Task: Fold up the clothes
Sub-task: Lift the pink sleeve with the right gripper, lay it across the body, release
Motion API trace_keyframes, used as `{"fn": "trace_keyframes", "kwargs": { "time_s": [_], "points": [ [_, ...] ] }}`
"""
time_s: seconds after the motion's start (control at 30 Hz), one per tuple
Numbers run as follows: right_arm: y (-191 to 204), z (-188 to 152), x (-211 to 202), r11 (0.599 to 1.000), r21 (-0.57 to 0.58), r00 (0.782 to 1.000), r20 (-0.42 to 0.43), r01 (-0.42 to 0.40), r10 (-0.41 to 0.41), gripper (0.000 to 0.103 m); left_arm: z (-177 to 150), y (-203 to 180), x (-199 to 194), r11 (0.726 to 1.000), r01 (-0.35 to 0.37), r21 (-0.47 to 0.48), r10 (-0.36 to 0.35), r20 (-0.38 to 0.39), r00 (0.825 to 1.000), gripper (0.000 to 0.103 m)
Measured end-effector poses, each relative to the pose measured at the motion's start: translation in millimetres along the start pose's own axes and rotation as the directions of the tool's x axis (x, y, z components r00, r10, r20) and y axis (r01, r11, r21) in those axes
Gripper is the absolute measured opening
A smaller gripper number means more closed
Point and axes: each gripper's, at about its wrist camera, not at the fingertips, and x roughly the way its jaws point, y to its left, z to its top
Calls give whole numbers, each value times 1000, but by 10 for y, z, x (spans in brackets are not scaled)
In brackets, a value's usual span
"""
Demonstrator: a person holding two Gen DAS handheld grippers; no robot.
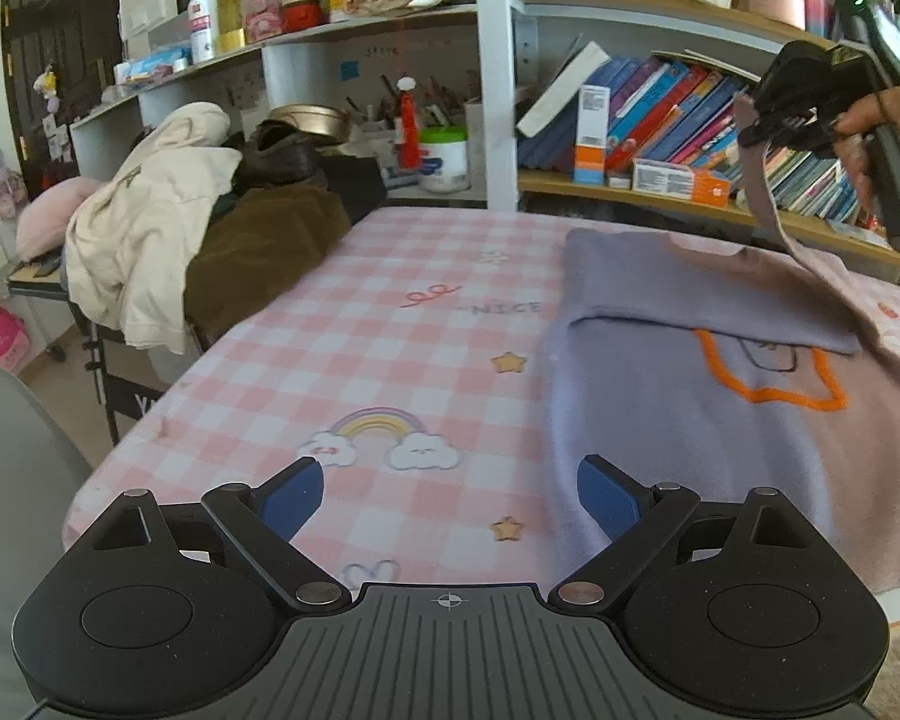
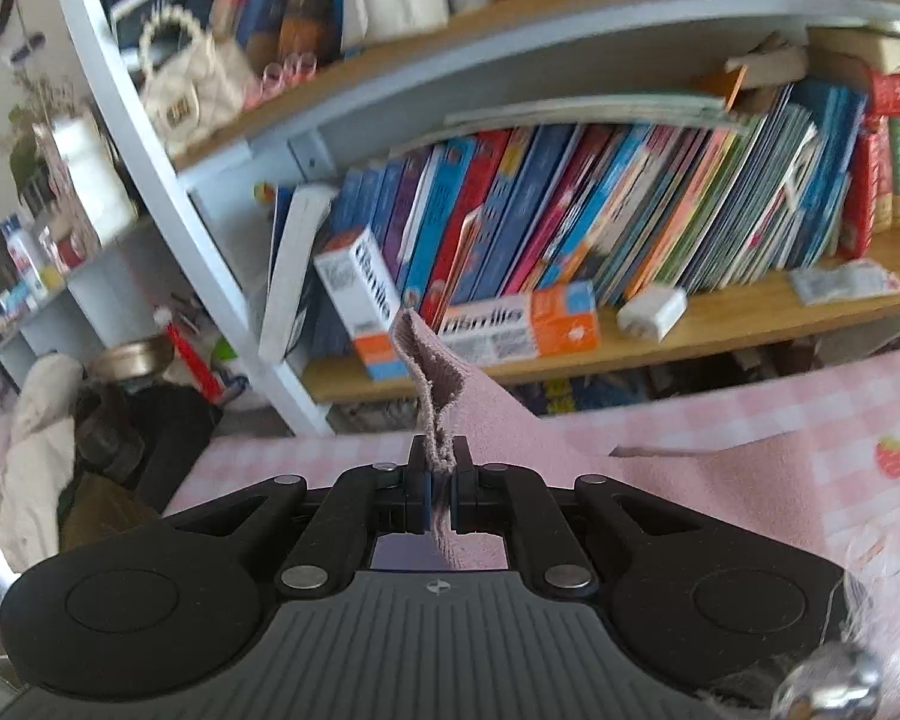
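A lilac-pink sweater (image 1: 690, 372) with an orange outline motif lies on the pink checked tablecloth (image 1: 390, 360), its left part folded over the middle. My left gripper (image 1: 450, 495) is open and empty, low over the cloth at the sweater's near left edge. My right gripper (image 2: 440, 468) is shut on the sweater's ribbed cuff (image 2: 432, 384) and holds the sleeve up above the table. It shows in the left wrist view (image 1: 810, 120) at the upper right, with the sleeve (image 1: 768, 198) hanging down to the garment.
A pile of cream and brown clothes (image 1: 180, 228) sits at the table's far left. A bookshelf (image 2: 570, 228) packed with books and boxes stands right behind the table. A grey chair back (image 1: 6, 480) is at the near left.
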Motion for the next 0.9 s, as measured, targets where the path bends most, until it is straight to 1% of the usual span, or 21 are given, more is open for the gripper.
{"fn": "trace_keyframes", "kwargs": {
  "time_s": [0.2, 0.4, 0.43, 0.47, 0.5, 0.53, 0.57, 0.6, 0.7, 0.73, 0.9],
  "points": [
    [142, -202, 270, 1000, -1, 998, -68, 16, -16, 5, -28, 197, 24, 1000, -19, -14, 19, -11, 1000, 94],
    [187, -395, 457, 999, -10, 990, -138, 37, -38, 6, -65, 272, 50, 1000, -16, -18, 15, -25, 1000, 94],
    [197, -410, 467, 999, -13, 989, -145, 31, -33, 9, -66, 272, 54, 1000, -12, -15, 11, -25, 1000, 94],
    [208, -420, 455, 1000, -17, 989, -147, 20, -22, 11, -65, 271, 61, 1000, -8, -12, 7, -24, 1000, 94],
    [219, -430, 444, 1000, -20, 989, -150, 8, -11, 20, -61, 266, 67, 1000, -2, -9, 2, -21, 1000, 94],
    [231, -440, 432, 1000, -24, 988, -152, -4, 0, 39, -53, 259, 73, 1000, 4, -6, -4, -19, 1000, 94],
    [242, -450, 420, 1000, -27, 988, -154, -15, 11, 47, -46, 251, 78, 1000, 10, -2, -10, -16, 1000, 94],
    [253, -460, 408, 999, -31, 987, -157, -27, 22, 51, -36, 242, 87, 1000, 17, 1, -17, -13, 1000, 94],
    [261, -458, 277, 998, -48, 987, -153, -51, 43, 56, 1, 194, 120, 999, 49, 15, -49, -4, 999, 94],
    [245, -460, 214, 997, -53, 988, -149, -48, 39, 58, 10, 175, 131, 998, 60, 20, -60, -1, 998, 94],
    [92, -553, -147, 996, -85, 991, -134, -11, 0, 61, 61, 81, 178, 992, 116, 43, -117, 12, 993, 94]
  ]
}}
